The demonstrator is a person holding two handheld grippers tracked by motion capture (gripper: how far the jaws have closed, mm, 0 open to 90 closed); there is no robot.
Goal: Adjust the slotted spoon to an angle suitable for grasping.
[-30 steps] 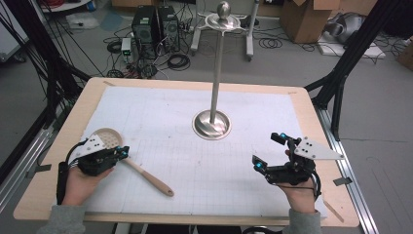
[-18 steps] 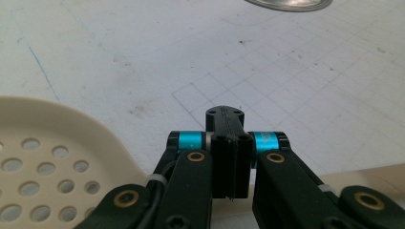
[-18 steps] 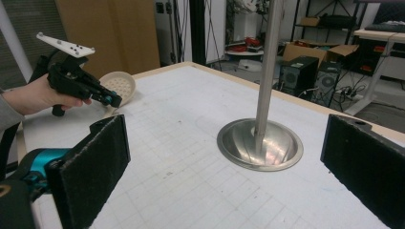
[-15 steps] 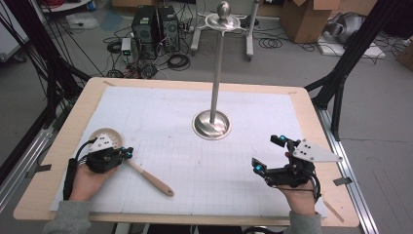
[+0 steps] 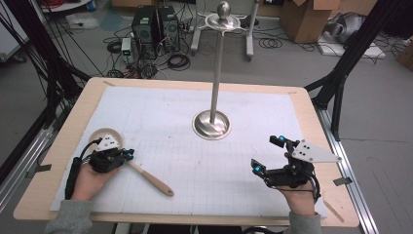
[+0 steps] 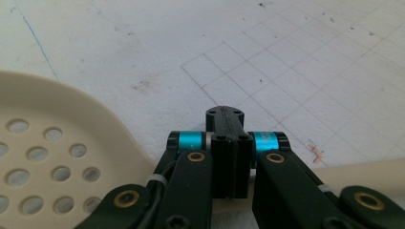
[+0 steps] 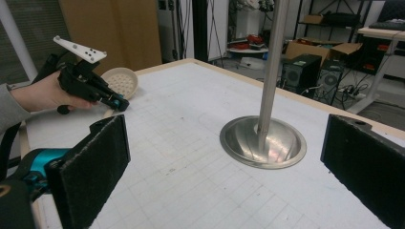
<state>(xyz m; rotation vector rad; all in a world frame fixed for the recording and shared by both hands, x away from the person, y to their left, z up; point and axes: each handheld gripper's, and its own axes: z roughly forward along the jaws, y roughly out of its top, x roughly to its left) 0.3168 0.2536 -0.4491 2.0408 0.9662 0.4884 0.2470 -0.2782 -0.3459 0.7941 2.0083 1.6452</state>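
"Can you read any words or numbers here?"

"No. The white mat (image 5: 195, 146) under the metal stand (image 5: 212, 124) has just grid lines. The boxes behind the stand are too blurry."

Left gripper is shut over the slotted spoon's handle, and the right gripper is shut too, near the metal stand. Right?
Not quite. The right gripper is open: the right gripper view shows its jaws standing wide apart with nothing between them, facing the metal stand. The rest holds: the left gripper is shut over the slotted spoon at its handle.
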